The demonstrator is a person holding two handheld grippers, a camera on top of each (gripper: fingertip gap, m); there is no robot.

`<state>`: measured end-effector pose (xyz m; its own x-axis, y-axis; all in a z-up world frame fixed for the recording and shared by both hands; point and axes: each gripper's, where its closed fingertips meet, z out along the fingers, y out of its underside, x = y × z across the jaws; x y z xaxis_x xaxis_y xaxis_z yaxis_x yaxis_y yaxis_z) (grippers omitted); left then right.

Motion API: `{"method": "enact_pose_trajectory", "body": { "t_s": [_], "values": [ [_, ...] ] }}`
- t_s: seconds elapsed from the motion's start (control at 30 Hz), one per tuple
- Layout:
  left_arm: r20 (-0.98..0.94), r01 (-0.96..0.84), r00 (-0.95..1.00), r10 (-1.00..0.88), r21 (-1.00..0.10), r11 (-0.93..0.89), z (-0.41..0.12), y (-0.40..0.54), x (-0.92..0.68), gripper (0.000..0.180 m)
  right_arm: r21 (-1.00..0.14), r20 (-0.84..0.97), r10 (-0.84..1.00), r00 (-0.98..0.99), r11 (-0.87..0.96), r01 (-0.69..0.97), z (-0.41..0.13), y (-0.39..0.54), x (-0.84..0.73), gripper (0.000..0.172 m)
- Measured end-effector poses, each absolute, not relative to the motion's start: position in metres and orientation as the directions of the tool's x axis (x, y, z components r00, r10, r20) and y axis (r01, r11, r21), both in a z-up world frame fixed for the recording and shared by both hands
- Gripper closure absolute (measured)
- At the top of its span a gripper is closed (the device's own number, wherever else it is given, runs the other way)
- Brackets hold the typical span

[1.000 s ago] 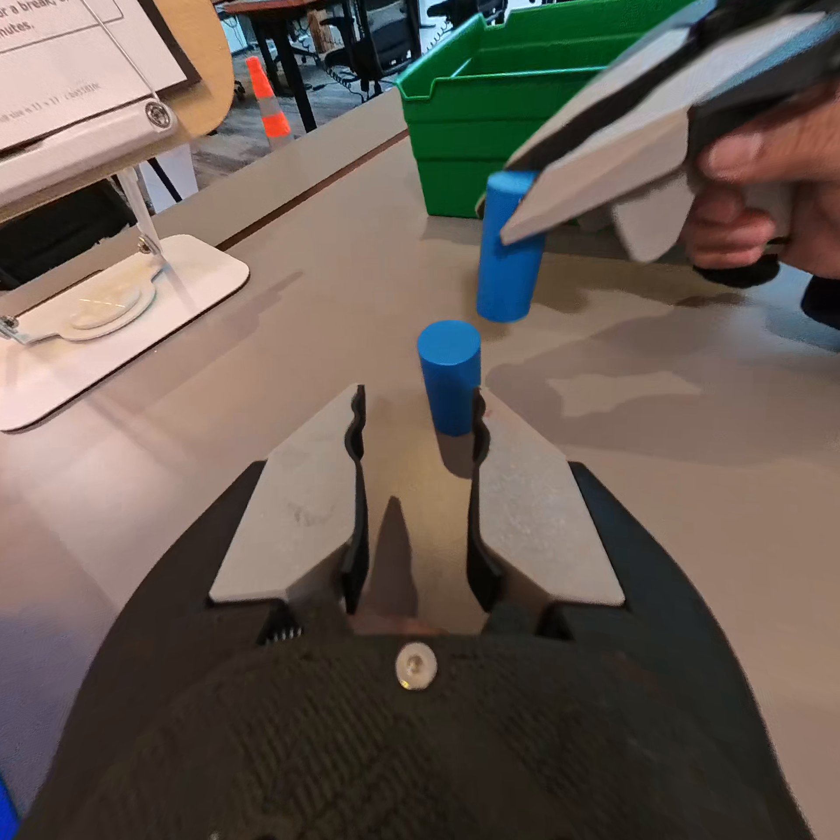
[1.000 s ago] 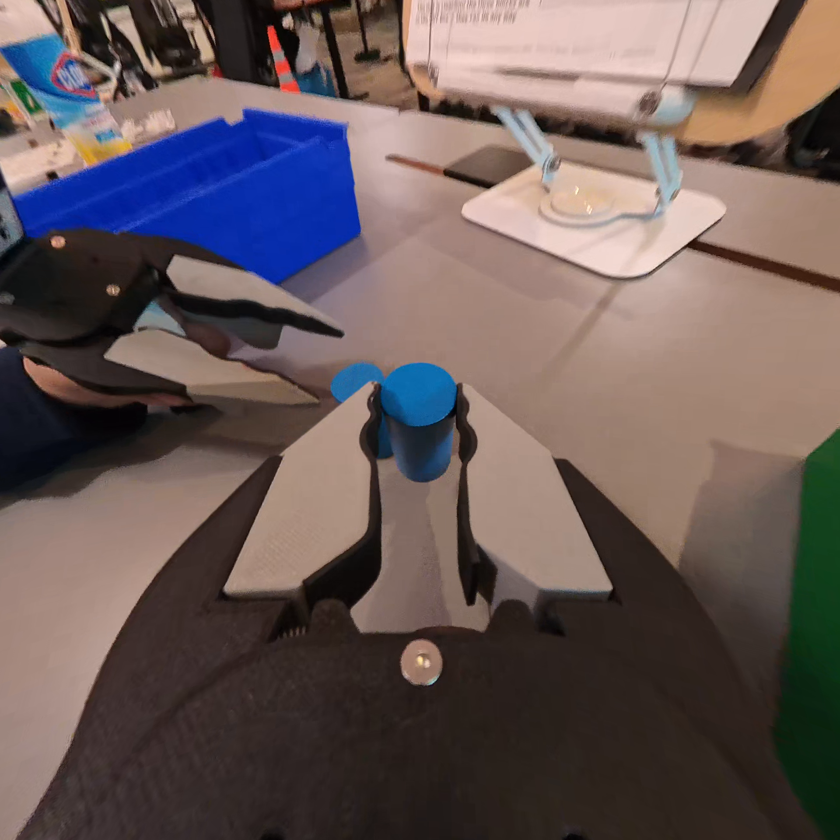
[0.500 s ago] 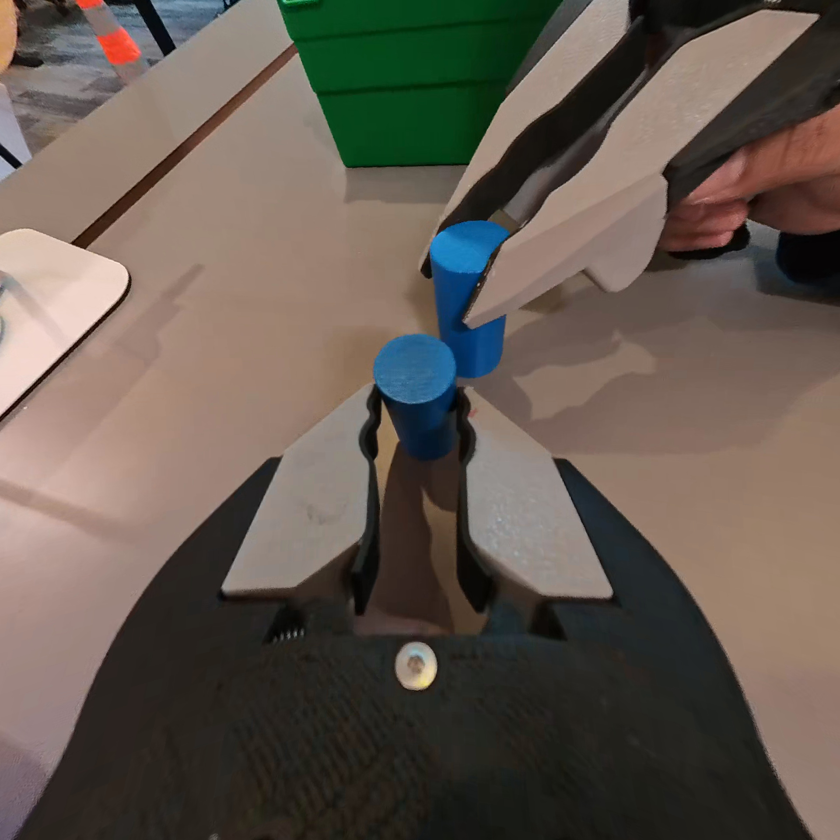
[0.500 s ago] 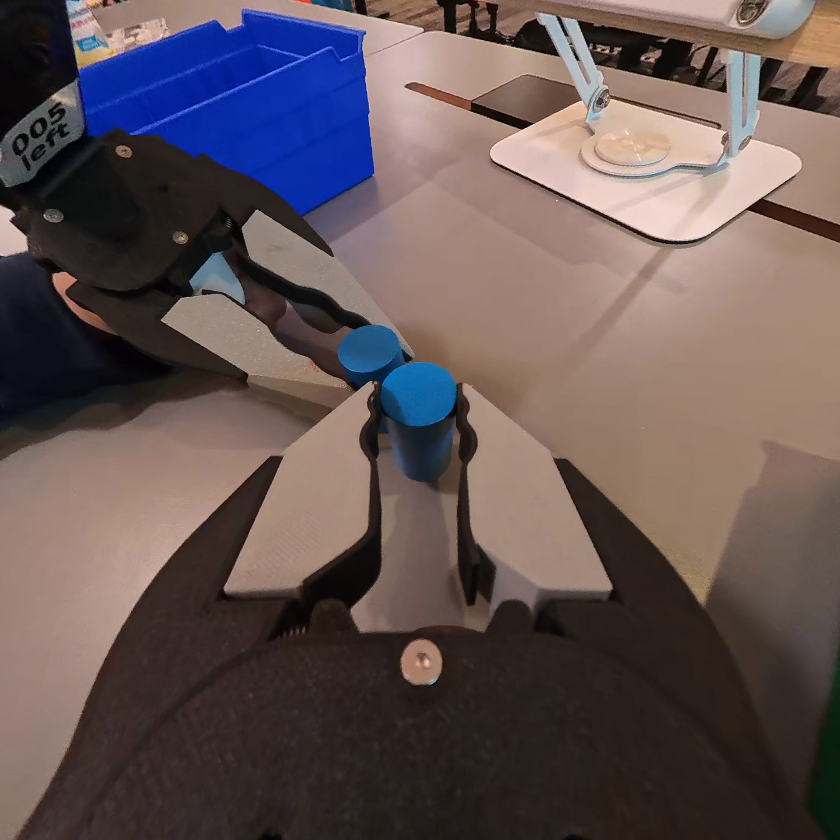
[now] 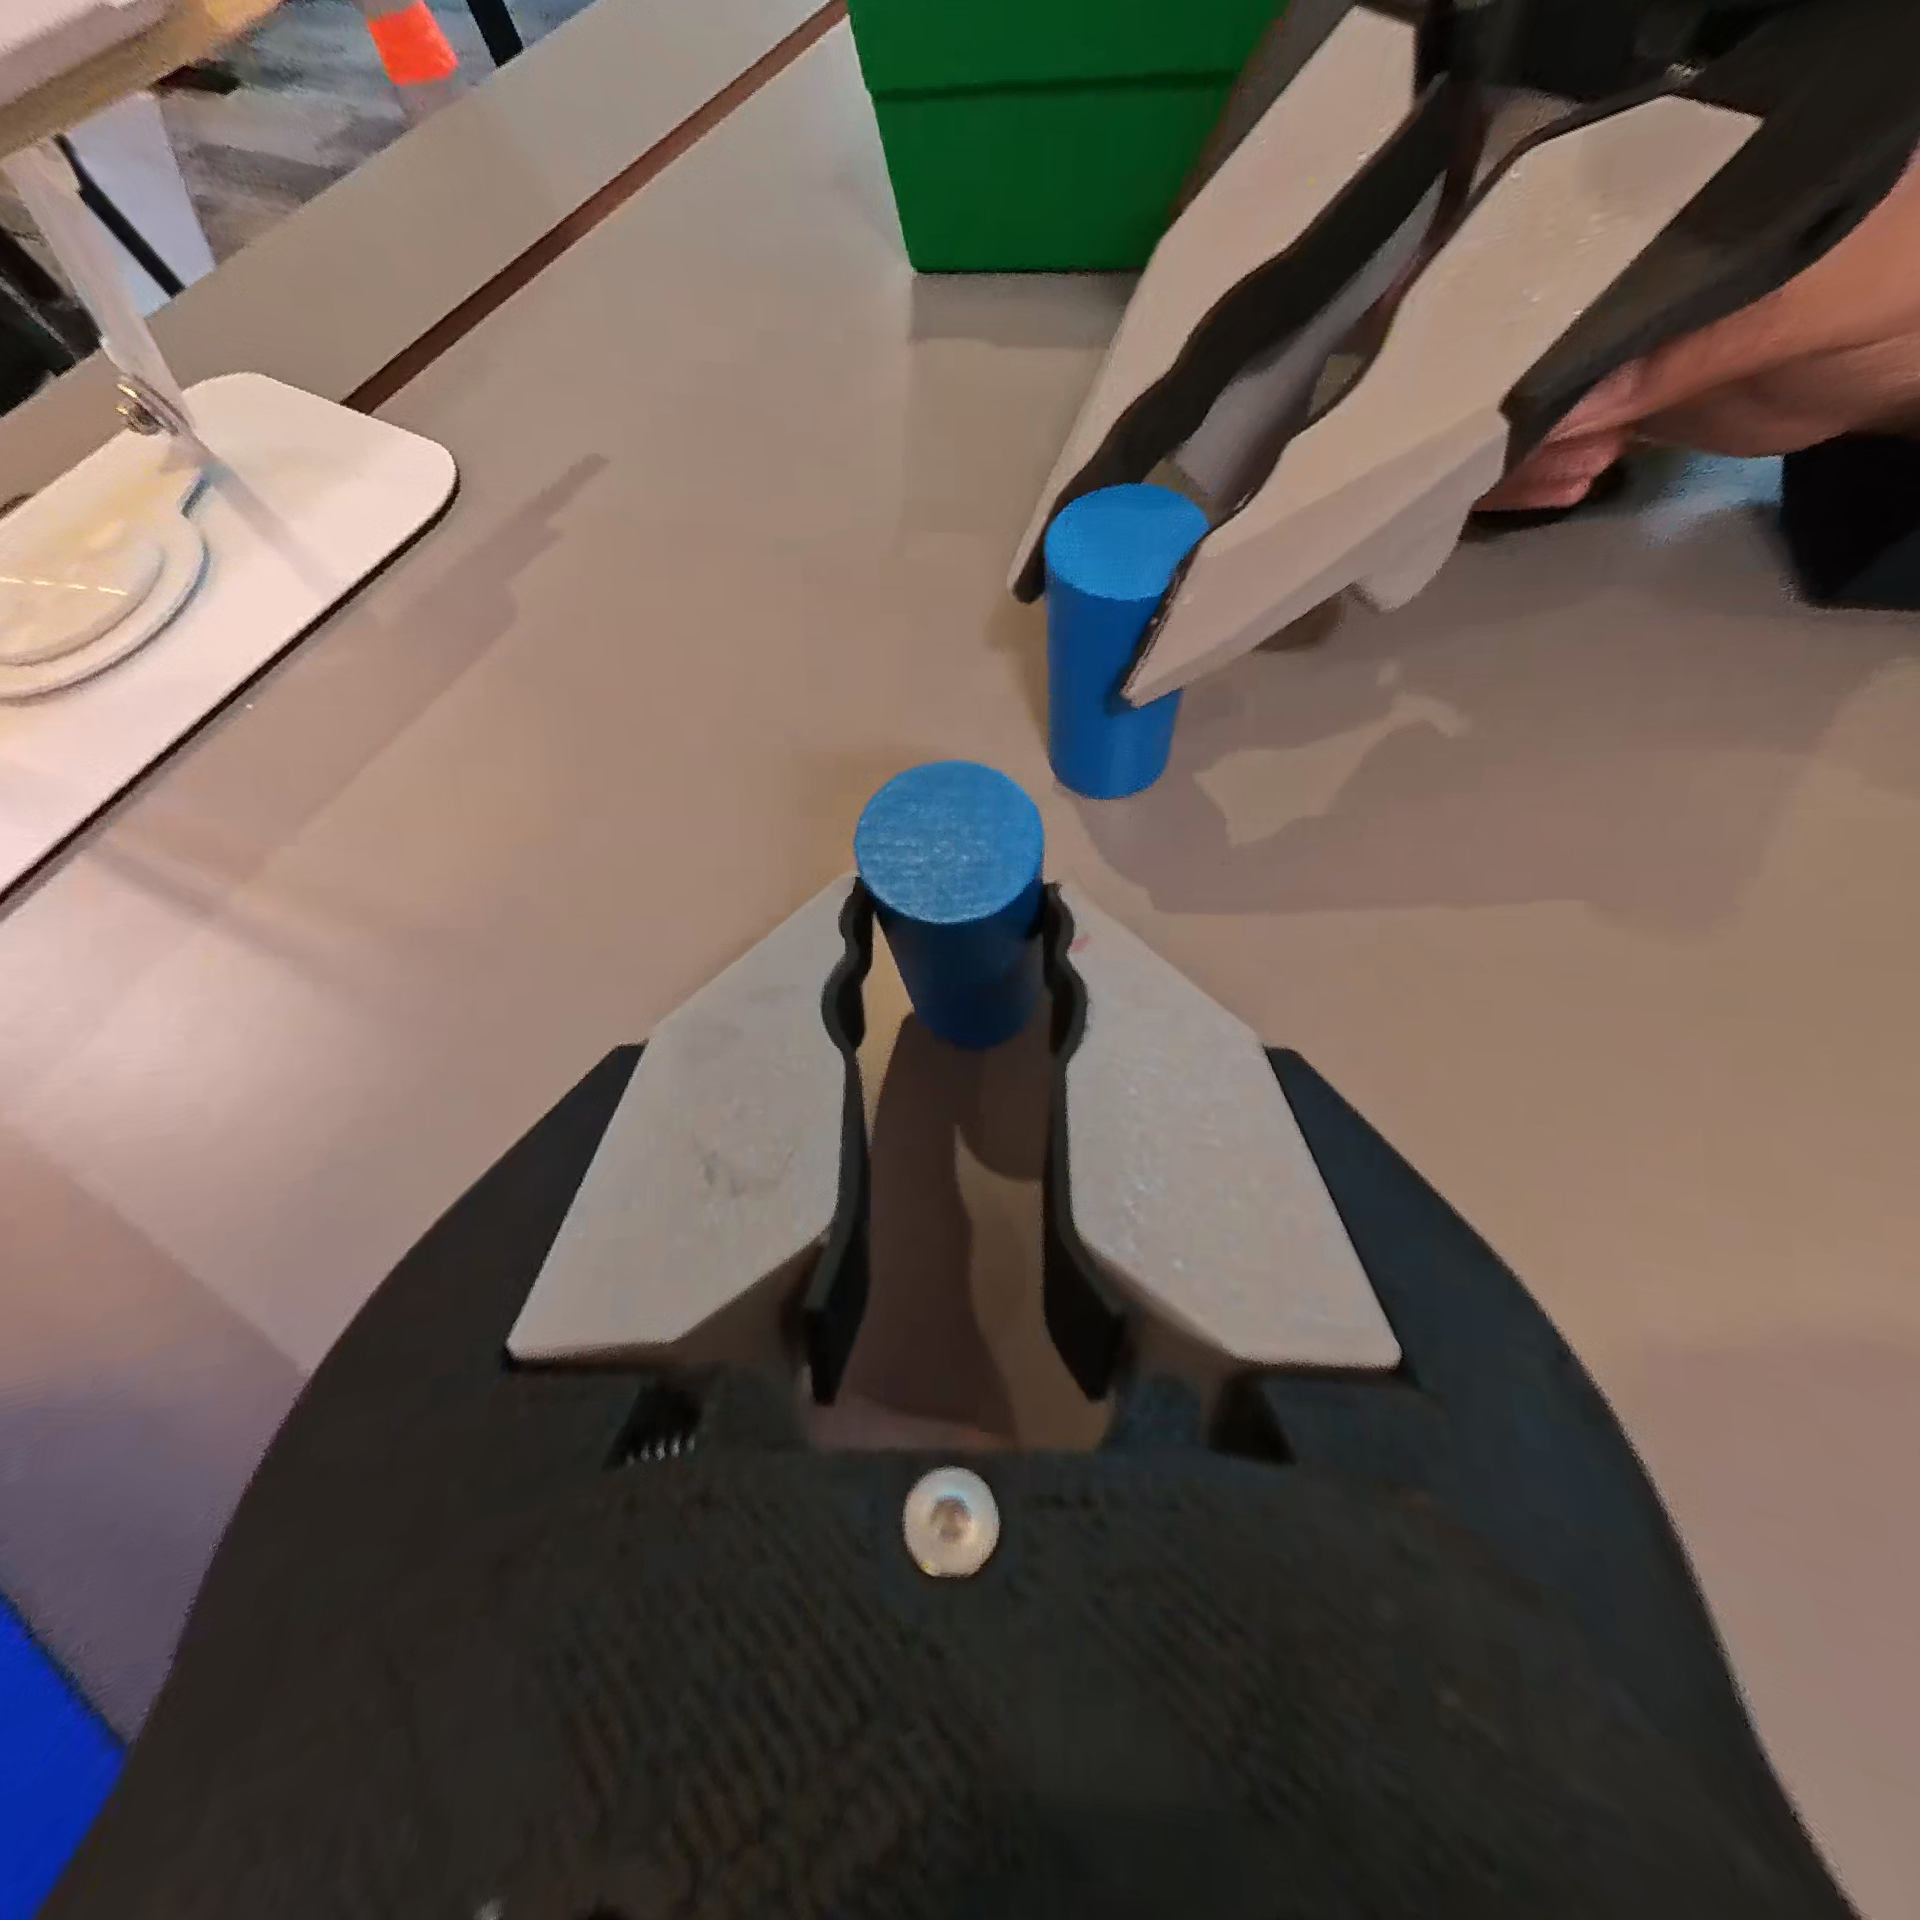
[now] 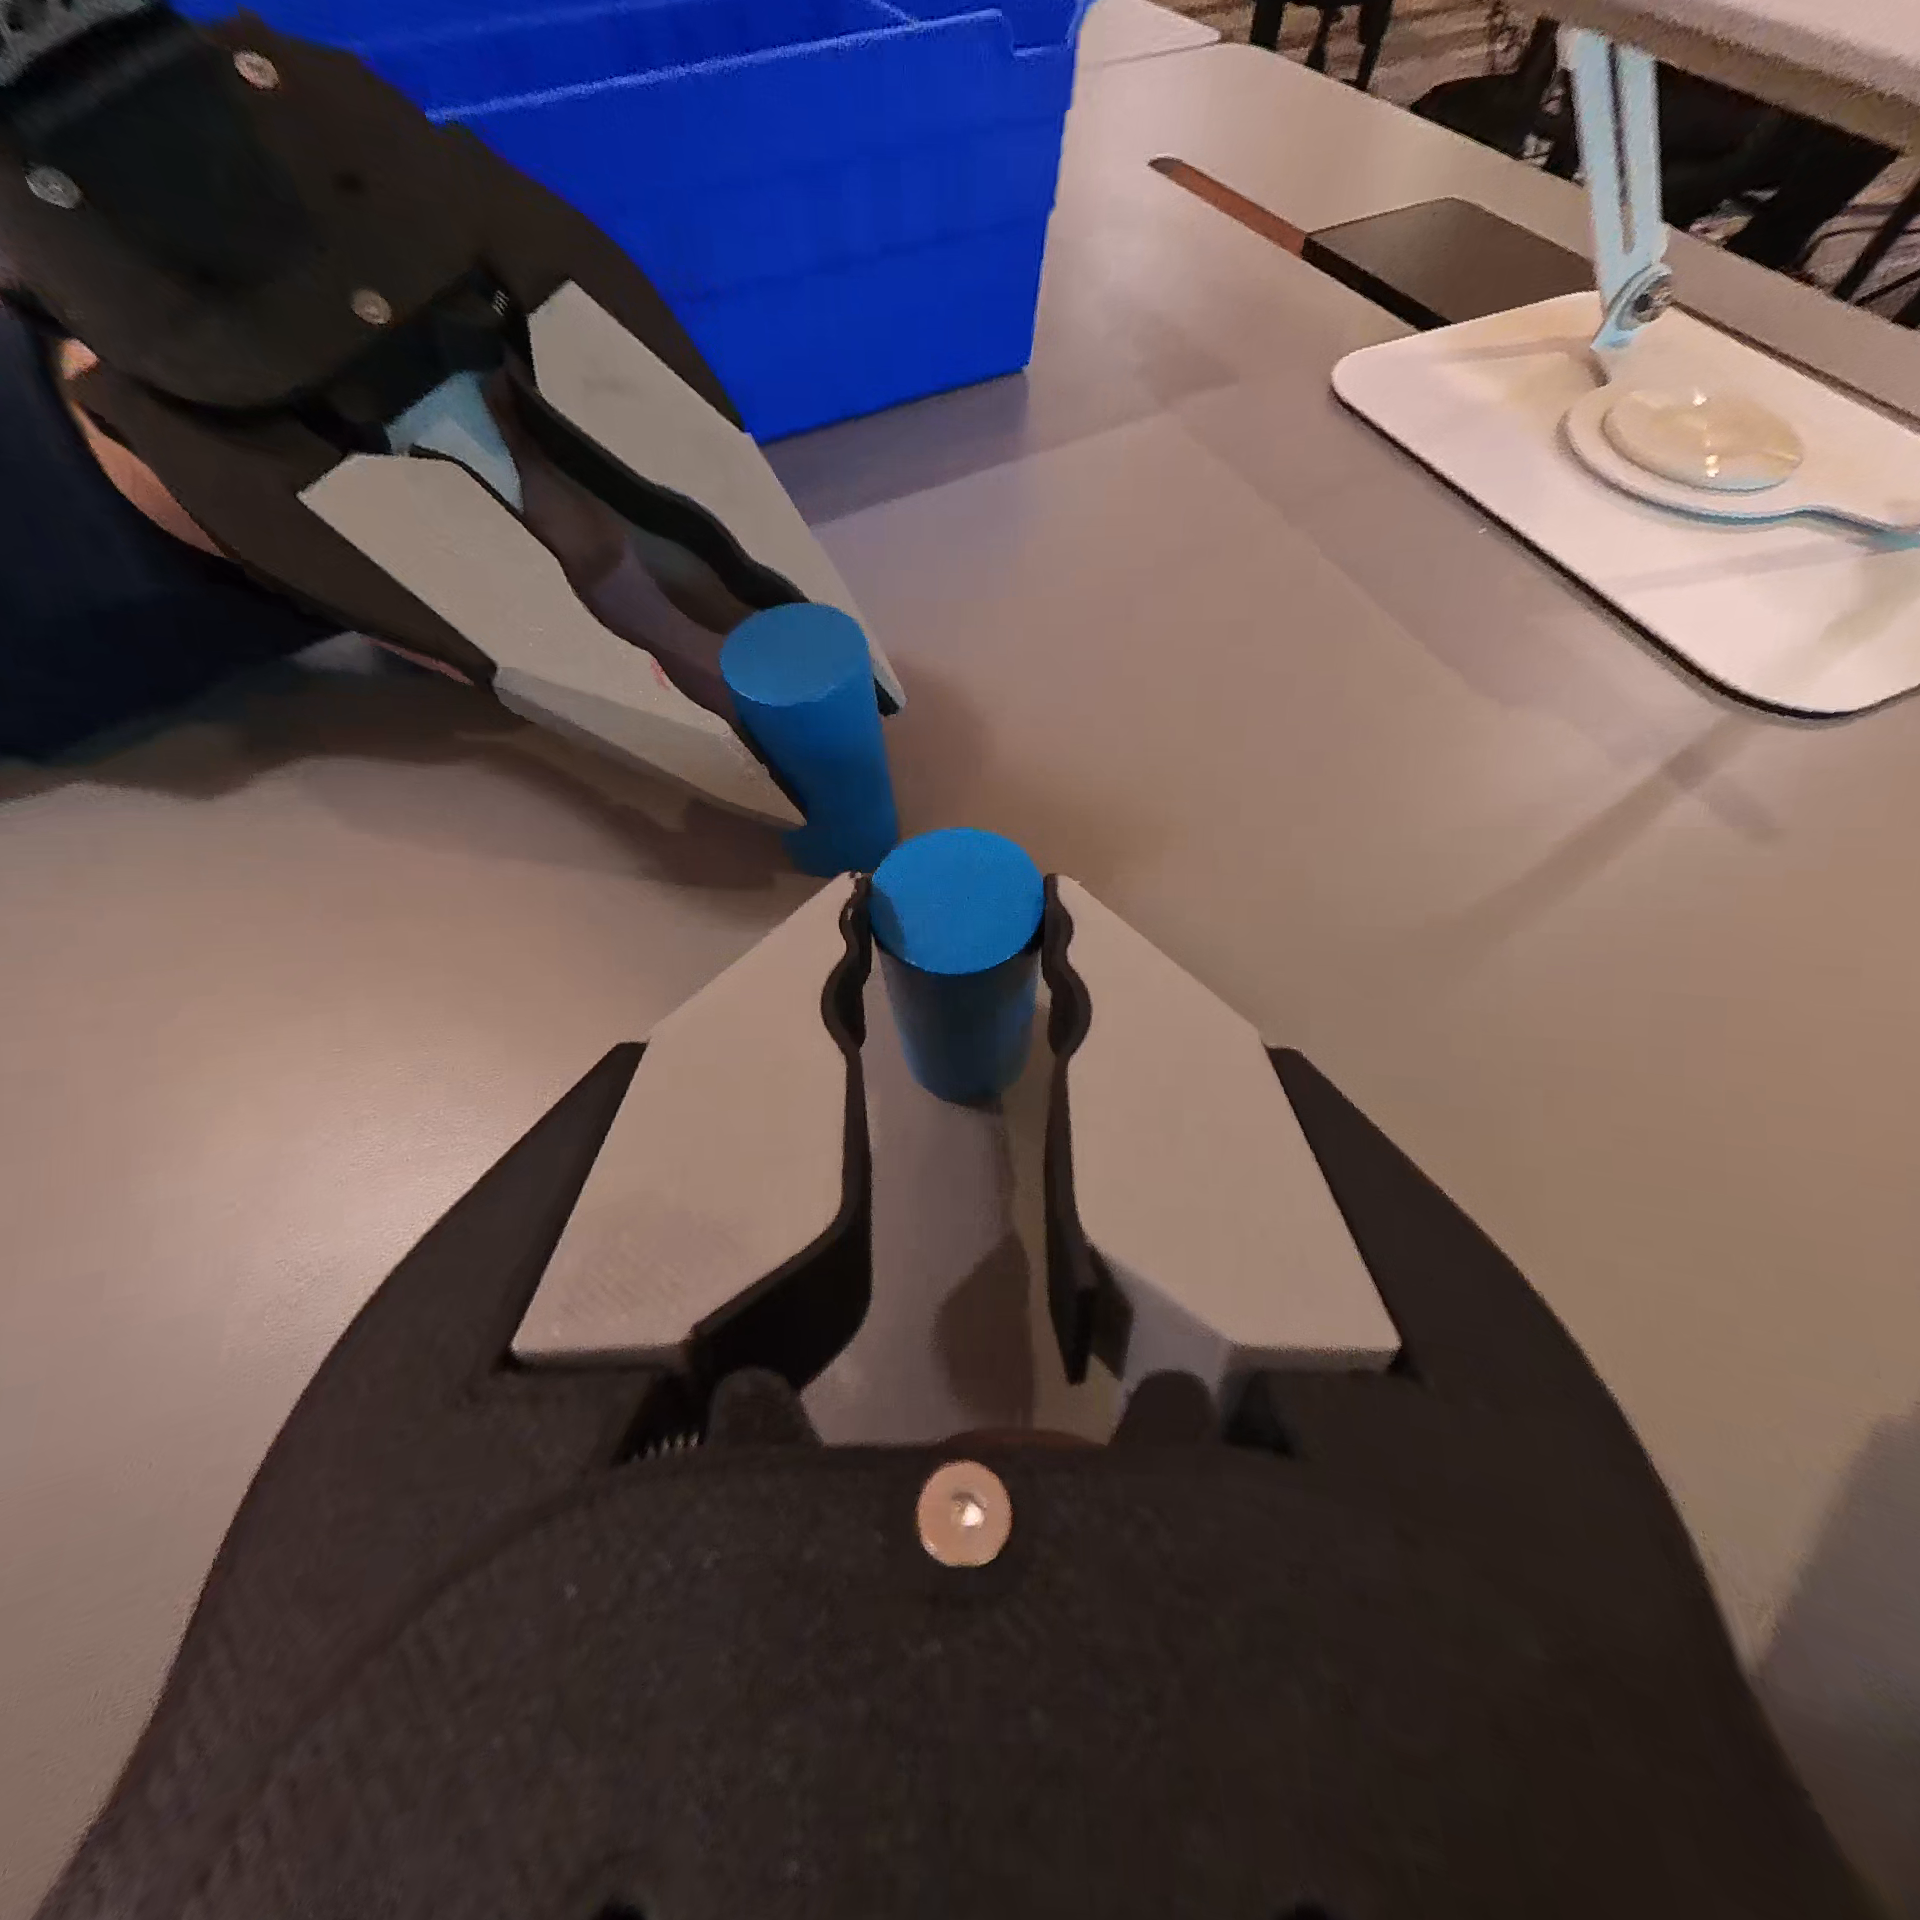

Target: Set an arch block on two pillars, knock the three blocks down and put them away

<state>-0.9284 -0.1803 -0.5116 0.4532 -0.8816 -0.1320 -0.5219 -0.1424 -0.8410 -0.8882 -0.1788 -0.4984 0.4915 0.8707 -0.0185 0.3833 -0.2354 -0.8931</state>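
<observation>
Two blue pillars [image 5: 948, 894] [image 5: 1112, 634] are gripped upright near each other on the surface [image 5: 623, 623], one per tongs [image 5: 951, 914] [image 6: 951, 914], presumably spaced for an arch block, which is unseen.

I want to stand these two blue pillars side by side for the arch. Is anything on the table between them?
Nothing visible. The left hand-held gripper grips one blue pillar and the right hand-held gripper grips the other pillar. Between them only bare table shows. The green bin and blue bin sit off to the sides.
</observation>
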Motion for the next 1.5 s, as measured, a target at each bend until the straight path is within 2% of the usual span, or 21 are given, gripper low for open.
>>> {"method": "enact_pose_trajectory", "body": {
  "t_s": [0.37,0.9,1.2,1.5],
  "values": [
    [-0.194,-0.567,0.454,-0.870,-0.815,-0.115,-0.516,-0.177,-0.916,0.151,-0.875,0.003,0.863,0.505,-0.242,0.420,-0.499,-0.180,-0.880,0.142],
    [-0.053,-0.510,0.513,-0.857,-0.822,-0.254,-0.519,-0.176,-0.922,0.151,-0.871,0.046,0.847,0.530,-0.226,0.436,-0.498,-0.177,-0.874,0.142],
    [-0.041,-0.513,0.543,-0.839,-0.807,-0.293,-0.523,-0.173,-0.927,0.151,-0.877,0.042,0.844,0.534,-0.225,0.424,-0.497,-0.176,-0.872,0.142],
    [-0.024,-0.512,0.543,-0.840,-0.802,-0.308,-0.525,-0.175,-0.926,0.142,-0.887,0.024,0.848,0.529,-0.226,0.402,-0.493,-0.178,-0.873,0.140]
  ]
}}
